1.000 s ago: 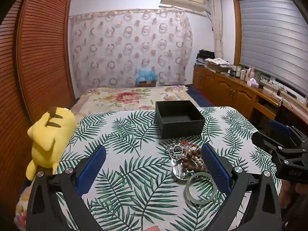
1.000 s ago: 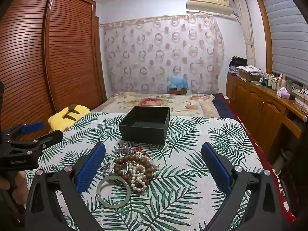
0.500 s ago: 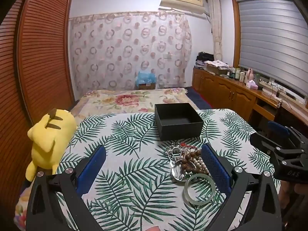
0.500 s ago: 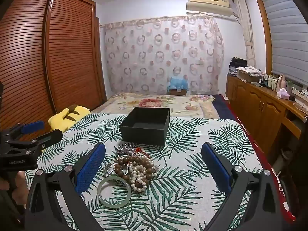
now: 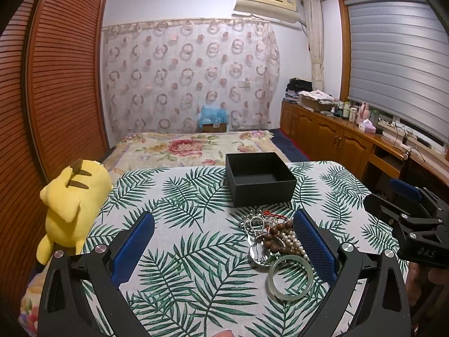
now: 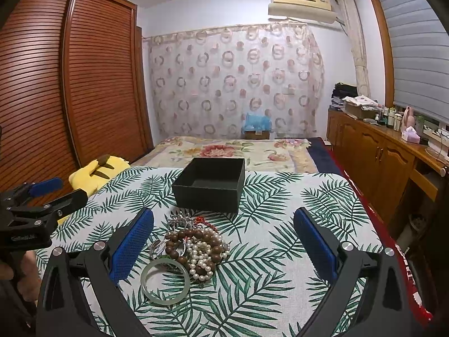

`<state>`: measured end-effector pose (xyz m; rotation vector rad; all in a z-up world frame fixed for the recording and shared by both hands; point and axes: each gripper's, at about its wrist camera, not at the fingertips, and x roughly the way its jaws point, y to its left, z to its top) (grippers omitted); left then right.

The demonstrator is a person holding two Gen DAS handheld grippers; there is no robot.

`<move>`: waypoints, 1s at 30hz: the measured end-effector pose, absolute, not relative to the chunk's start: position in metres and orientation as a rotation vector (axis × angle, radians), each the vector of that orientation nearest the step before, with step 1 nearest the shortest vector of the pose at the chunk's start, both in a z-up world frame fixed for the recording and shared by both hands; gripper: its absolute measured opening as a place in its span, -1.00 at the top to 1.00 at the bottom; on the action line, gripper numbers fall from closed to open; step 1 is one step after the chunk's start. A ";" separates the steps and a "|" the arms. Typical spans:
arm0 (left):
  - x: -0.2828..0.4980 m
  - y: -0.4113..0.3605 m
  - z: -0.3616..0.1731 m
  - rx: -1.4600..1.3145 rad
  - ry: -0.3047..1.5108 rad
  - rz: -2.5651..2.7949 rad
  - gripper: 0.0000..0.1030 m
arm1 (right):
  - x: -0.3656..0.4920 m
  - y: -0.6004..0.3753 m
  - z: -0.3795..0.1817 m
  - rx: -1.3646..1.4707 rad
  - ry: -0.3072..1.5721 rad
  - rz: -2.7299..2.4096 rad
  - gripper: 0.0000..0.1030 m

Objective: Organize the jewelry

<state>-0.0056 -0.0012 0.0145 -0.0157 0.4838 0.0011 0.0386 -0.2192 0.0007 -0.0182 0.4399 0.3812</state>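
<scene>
A pile of jewelry lies on the palm-print tablecloth: a pale green bangle (image 5: 290,277) (image 6: 165,281), brown wooden beads (image 5: 276,233) (image 6: 193,237), white pearls (image 6: 200,255), silver pieces (image 5: 256,226) and a red cord (image 6: 203,221). An open, empty black box (image 5: 259,178) (image 6: 209,184) stands just behind the pile. My left gripper (image 5: 223,241) is open and empty, above the cloth left of the pile. My right gripper (image 6: 223,241) is open and empty, above the pile's right side. Each gripper shows in the other's view, the right (image 5: 407,205) and the left (image 6: 36,196).
A yellow plush toy (image 5: 71,202) (image 6: 96,170) lies at the table's left edge. A bed with a floral cover (image 5: 193,147) is behind the table. Wooden cabinets (image 6: 376,154) run along the right wall and a slatted wardrobe (image 6: 70,84) along the left.
Both views have shifted slightly; the jewelry pile and box sit a little lower and nearer in the left view. Both grippers stay open and empty.
</scene>
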 end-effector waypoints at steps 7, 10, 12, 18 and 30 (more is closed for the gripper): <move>-0.006 -0.001 0.013 -0.017 0.482 0.001 -0.85 | 0.041 -0.220 -0.003 -0.018 0.440 0.382 -0.95; -0.006 -0.001 0.014 -0.018 0.482 0.000 -0.85 | 0.041 -0.220 -0.003 -0.015 0.438 0.382 -0.95; -0.006 -0.001 0.013 -0.016 0.481 0.001 -0.85 | 0.041 -0.220 -0.003 -0.015 0.438 0.381 -0.95; -0.007 -0.001 0.015 -0.017 0.481 0.000 -0.85 | 0.041 -0.220 -0.004 -0.015 0.438 0.380 -0.95; -0.007 -0.001 0.014 -0.018 0.480 -0.001 -0.85 | 0.041 -0.220 -0.005 -0.013 0.436 0.381 -0.95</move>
